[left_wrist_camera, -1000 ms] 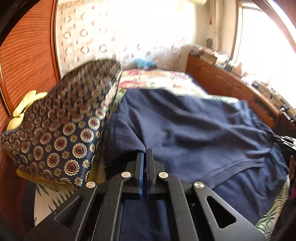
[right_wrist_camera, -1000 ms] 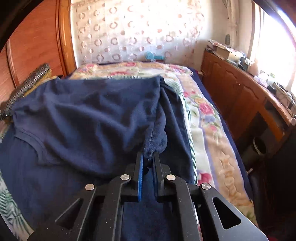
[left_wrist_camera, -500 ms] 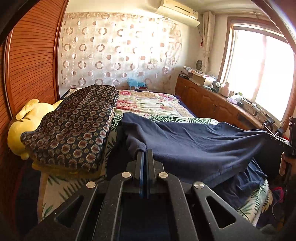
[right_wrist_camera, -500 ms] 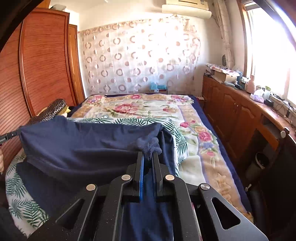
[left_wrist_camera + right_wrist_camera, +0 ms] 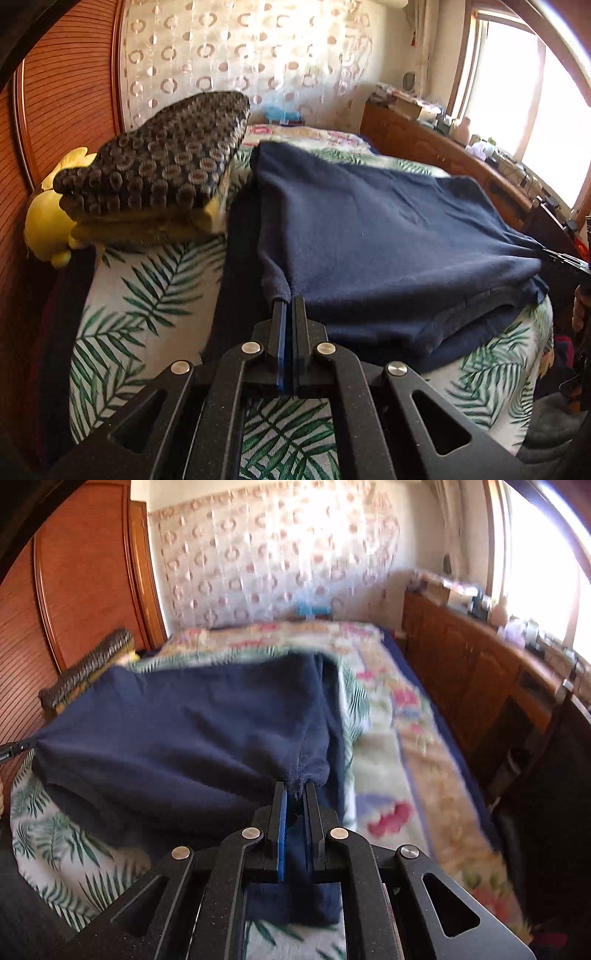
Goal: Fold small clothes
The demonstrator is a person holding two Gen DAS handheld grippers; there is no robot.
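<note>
A dark navy garment point(image 5: 388, 240) lies on the bed, its upper layer folded over the lower one and stretched between the two grippers. My left gripper point(image 5: 289, 301) is shut on the garment's near left corner. My right gripper point(image 5: 295, 786) is shut on the near right corner of the navy garment point(image 5: 184, 731), with more navy cloth hanging under its fingers. The right gripper's tip point(image 5: 561, 256) shows at the right edge of the left wrist view, and the left gripper's tip point(image 5: 14, 748) at the left edge of the right wrist view.
A leaf-print sheet point(image 5: 147, 295) and a floral blanket point(image 5: 399, 738) cover the bed. A patterned cushion point(image 5: 162, 162) and a yellow plush toy point(image 5: 48, 221) lie at the left by the wooden headboard. A wooden cabinet point(image 5: 480, 672) with clutter runs along the window side.
Both grippers have pulled back toward the near edge of the bed with the garment's corners, drawing the upper layer taut over the lower one. Both stayed shut on the cloth.
</note>
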